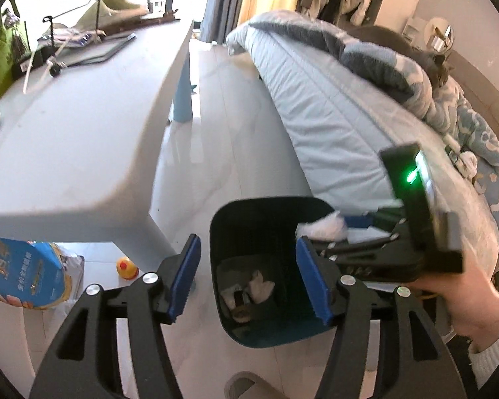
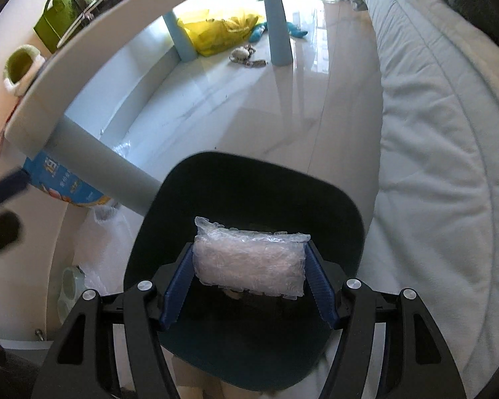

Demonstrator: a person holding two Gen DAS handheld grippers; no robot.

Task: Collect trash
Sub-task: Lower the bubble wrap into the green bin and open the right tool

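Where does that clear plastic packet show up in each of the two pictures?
Left wrist view: the packet is a white blur right of centre, over the bin's far rim.
Right wrist view: the packet sits centre frame, clamped between the right gripper's jaws above the bin.
Shared landmark: the dark bin.

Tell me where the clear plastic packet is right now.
In the right wrist view, the clear plastic packet is clamped between the right tongs, directly above the open dark bin beside the bed.
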